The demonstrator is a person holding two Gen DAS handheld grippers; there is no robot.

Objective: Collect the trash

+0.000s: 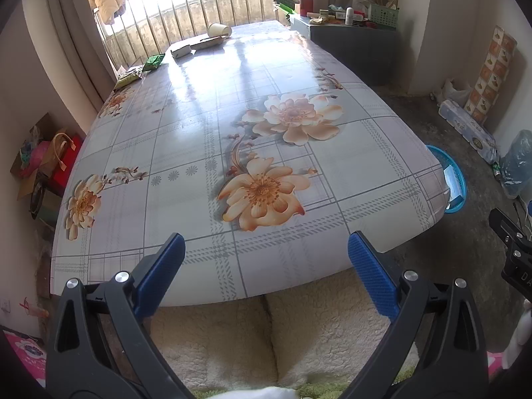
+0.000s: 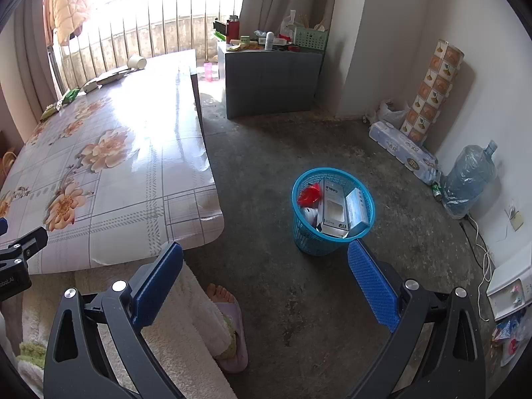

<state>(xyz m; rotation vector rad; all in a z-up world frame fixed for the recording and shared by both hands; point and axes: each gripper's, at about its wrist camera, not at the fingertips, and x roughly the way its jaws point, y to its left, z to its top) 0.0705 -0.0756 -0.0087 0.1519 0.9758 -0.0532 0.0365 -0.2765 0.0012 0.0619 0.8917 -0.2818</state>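
Left gripper (image 1: 266,249) over the near end of the flowered counter (image 1: 186,153), jaws spread and empty, right gripper (image 2: 266,259) likewise released beside the counter, blue basket (image 2: 301,232) on the floor right of the counter, white box (image 2: 332,206) inside reading "CABLE", paper cup (image 1: 219,29) and green packets (image 1: 153,62) along the counter's far edge.

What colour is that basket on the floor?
Blue basket; the right wrist view shows it best.
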